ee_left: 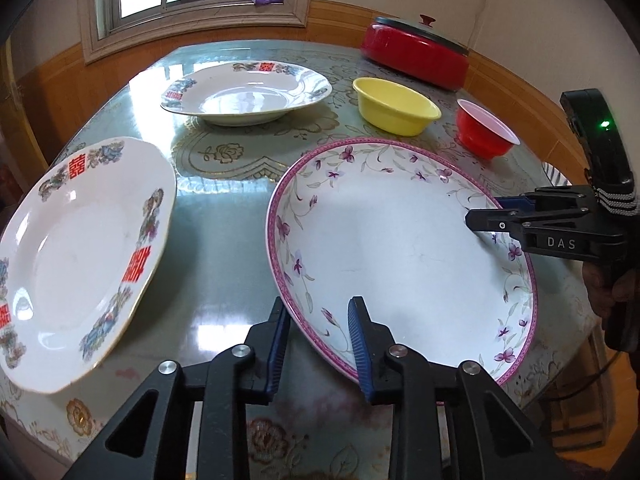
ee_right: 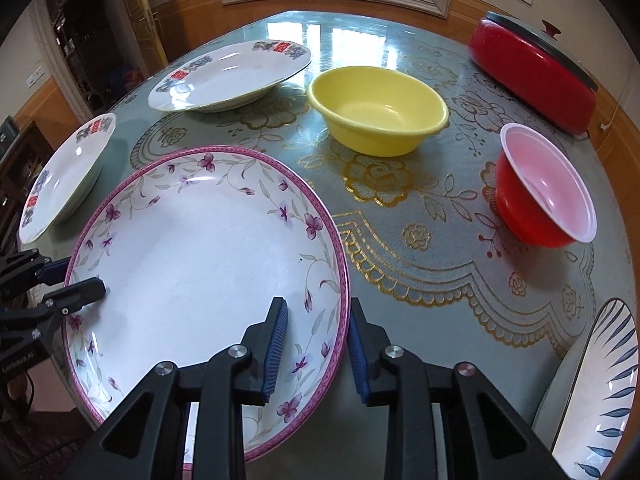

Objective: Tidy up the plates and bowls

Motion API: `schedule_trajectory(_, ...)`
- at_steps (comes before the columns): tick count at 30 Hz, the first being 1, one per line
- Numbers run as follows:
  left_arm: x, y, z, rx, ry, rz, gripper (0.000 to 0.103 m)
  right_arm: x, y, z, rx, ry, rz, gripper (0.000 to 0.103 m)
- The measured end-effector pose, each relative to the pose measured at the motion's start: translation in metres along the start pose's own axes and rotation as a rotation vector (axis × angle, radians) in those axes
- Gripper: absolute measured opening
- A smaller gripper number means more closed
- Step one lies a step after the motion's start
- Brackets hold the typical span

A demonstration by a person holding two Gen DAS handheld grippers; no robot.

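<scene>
A large white plate with a pink rim and purple flowers [ee_left: 400,248] [ee_right: 192,256] lies at the near edge of the table. My left gripper [ee_left: 318,302] [ee_right: 72,276] straddles its left rim, one pad inside the plate and one outside, closed on it. On the opposite rim my right gripper [ee_right: 316,304] [ee_left: 494,210] holds the same way. Two white plates with red characters sit at the left [ee_left: 80,256] [ee_right: 64,176] and farther back [ee_left: 248,92] [ee_right: 228,76]. Behind the big plate stand a yellow bowl [ee_left: 396,106] [ee_right: 378,110] and a red bowl [ee_left: 484,130] [ee_right: 544,188].
A red pot with a lid [ee_left: 416,54] [ee_right: 532,76] stands at the far right of the table. A white plate with blue leaves [ee_right: 600,380] [ee_left: 556,172] lies at the near right edge. The glass-topped table [ee_left: 224,216] ends just below my fingers.
</scene>
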State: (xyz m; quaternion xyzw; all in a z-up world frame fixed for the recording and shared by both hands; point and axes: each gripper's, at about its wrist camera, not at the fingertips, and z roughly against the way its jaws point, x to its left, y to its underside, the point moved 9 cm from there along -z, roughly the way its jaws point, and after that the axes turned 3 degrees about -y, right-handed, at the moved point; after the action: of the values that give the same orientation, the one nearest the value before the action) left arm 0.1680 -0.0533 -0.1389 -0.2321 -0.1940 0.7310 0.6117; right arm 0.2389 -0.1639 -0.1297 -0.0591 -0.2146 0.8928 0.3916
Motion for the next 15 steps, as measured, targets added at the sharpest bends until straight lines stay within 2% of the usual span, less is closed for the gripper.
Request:
schedule_trajectory(6,0.005,0.017,0.013,0.004,0.019,-0.008,0.030,0.013,0.018,0.006,-0.009,-0.061,-0.031,0.031)
schedule_trajectory(10,0.005,0.016,0.013,-0.007,-0.015,-0.008,0.030,0.014,0.020,0.007,-0.052,-0.043,-0.084,0.031)
schedule_trajectory(15,0.011,0.008,0.007,-0.009,-0.070,0.021,0.030,0.012,0.014,0.005,-0.077,-0.036,-0.089,0.029)
